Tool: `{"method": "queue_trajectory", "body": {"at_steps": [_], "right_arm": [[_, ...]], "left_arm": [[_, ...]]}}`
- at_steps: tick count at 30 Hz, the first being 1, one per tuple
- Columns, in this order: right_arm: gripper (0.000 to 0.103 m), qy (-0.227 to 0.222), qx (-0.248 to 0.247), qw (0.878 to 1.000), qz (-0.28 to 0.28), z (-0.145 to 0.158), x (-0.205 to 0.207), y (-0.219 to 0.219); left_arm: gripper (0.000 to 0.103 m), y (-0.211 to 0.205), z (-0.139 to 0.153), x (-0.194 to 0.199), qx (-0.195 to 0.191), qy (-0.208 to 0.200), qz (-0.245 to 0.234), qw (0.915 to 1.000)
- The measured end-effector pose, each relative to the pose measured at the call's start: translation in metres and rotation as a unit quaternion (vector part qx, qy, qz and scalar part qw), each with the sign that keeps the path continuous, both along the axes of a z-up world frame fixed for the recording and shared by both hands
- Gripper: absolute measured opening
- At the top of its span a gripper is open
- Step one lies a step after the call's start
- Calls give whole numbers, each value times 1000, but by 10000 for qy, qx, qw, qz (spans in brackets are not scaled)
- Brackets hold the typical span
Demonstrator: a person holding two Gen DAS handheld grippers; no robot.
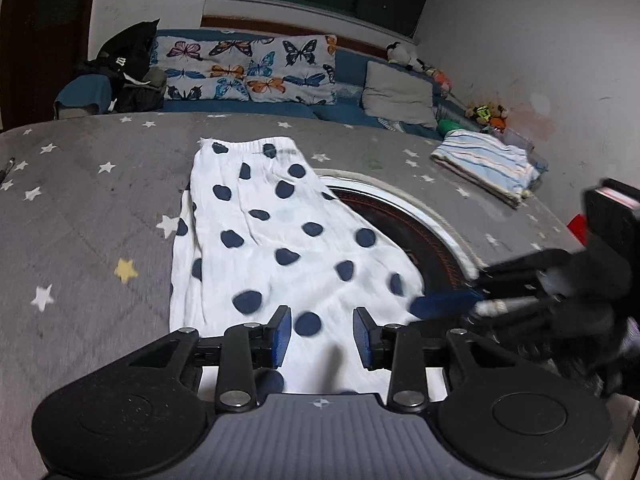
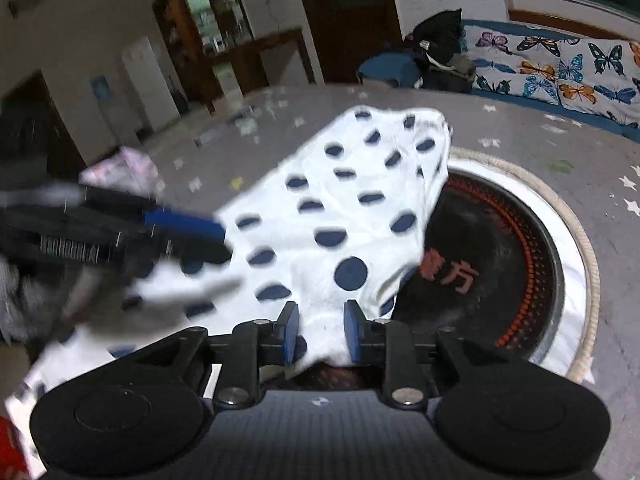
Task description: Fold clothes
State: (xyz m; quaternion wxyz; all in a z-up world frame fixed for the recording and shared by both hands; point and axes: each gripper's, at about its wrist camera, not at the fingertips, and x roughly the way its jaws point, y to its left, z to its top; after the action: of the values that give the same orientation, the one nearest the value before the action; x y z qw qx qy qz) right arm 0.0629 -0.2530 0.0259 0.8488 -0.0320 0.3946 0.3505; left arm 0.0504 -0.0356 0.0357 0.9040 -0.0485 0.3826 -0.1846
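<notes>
Your left gripper sits low over the near end of the white garment with dark blue dots. Its blue pads stand apart, with cloth visible between and beneath them; neither pad presses on the fabric.

Your right gripper sits over the near right edge of the same garment. A fold of white cloth rises between its two blue pads and fills the gap, but whether the pads clamp it cannot be told from the right wrist view.

The garment lies lengthwise on the grey star-printed table cover. Its elastic waistband points away from you, toward the sofa. Its right side drapes over part of a round black heater plate, which is set into the table inside a white ring.

A folded striped cloth rests on the table cover at far right, well apart from the garment. A crumpled pale pink cloth lies on the cover at far left.

A butterfly-print cushion and a grey cushion rest on the blue sofa beyond the table. A pile of black clothing sits at the sofa's left end.
</notes>
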Motion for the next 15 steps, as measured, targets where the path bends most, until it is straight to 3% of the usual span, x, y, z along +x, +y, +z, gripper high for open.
{"method": "queue_trajectory", "body": {"at_steps": [4,5,8,13,15], "right_arm": [[29,-74,-320,9995,34,7,-6,0],[34,-128,-363,9993,25,9,-7,0],[34,-321,-330,9989,14,16,-3,2],[44,-314,-213,9993,-58,8,18,14],[44,-269,-212,9994,-84,1,24,17]], "left_arm": [[37,12,-10,18,252,97,335,9991],[37,17,-12,21,265,113,423,9987],[36,25,-13,25,133,144,578,9981],[35,17,-5,24,-11,-47,469,9989],[35,11,-6,28,144,-125,365,9992]]}}
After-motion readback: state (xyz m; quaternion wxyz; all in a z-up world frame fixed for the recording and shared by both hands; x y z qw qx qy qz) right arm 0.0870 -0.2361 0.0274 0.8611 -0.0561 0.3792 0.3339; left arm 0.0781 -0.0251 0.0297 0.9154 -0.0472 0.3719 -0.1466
